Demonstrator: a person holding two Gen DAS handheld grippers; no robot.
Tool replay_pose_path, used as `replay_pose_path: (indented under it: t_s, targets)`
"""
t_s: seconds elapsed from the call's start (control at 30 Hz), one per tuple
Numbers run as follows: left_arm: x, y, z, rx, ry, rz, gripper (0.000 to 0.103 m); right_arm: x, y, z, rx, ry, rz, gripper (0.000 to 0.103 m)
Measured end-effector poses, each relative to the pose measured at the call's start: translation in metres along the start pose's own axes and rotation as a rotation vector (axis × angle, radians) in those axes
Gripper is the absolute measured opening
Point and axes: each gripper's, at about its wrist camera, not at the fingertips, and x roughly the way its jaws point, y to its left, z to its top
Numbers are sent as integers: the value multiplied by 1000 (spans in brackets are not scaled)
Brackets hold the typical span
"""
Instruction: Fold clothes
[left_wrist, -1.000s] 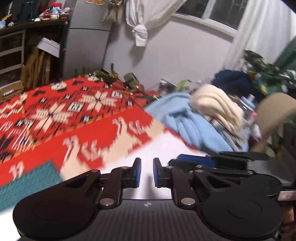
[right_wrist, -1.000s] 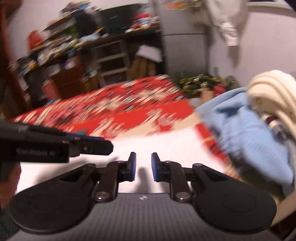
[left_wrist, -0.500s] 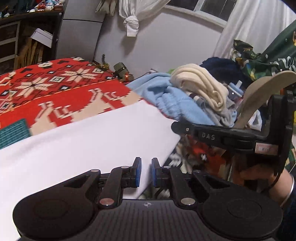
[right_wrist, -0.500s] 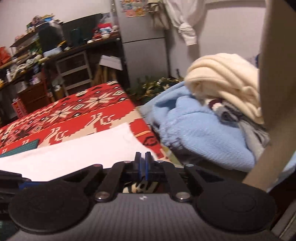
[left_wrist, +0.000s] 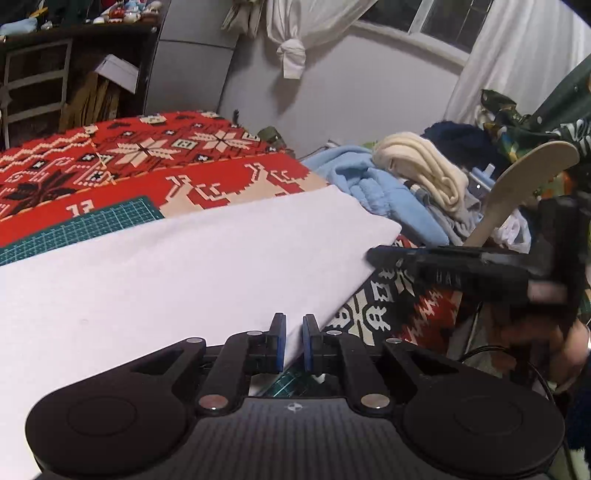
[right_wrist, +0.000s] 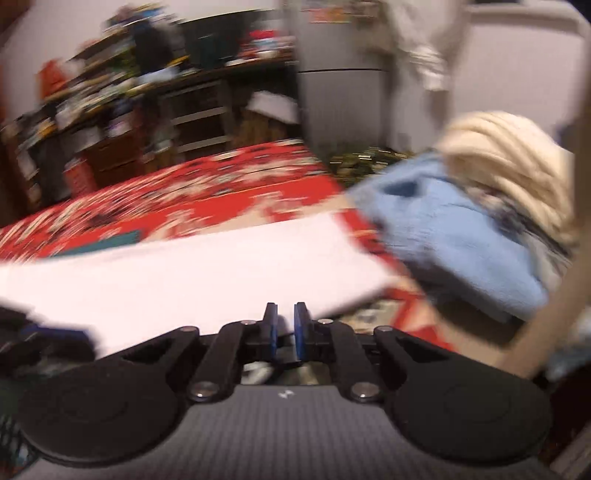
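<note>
Left tongs (left_wrist: 294, 343): jaws slightly apart with a narrow gap, positioned at the near edge of the white cloth (left_wrist: 177, 280); the edge of the cloth runs into the gap, but whether the pads pinch it cannot be told. Right tongs (right_wrist: 284, 330): jaws likewise a little apart, at the near edge of the same cloth; this view is blurred, and nothing is seen clamped between the pads.

The white cloth lies flat and smooth on the counter, over a red patterned blanket (left_wrist: 147, 158) and a green cutting mat (left_wrist: 92, 223). Its right corner sits just beside a pile of clothes: a light blue garment (left_wrist: 376, 192) with a cream knit (left_wrist: 424, 166) on top.

In the left view the right-hand tool (left_wrist: 461, 269) appears to the right of the cloth corner, held by a hand (left_wrist: 546, 343).
</note>
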Motion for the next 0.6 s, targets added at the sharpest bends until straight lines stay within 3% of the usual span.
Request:
replay_pose_path:
  t_s: [0.07, 0.2, 0.4, 0.6]
  targets:
    - [-10, -2, 1, -7, -8, -6, 10, -7, 6, 2, -2, -5, 1, 10]
    - [-39, -5, 4, -21, -33, -17, 10, -22, 62, -1, -143, 17, 118, 11]
    - [-71, 38, -17, -134, -15, 99, 10, -10, 135, -18, -194, 84, 180, 11]
    - [-105, 76, -43, -258, 2, 132, 10, -31, 198, -46, -239, 106, 224, 12]
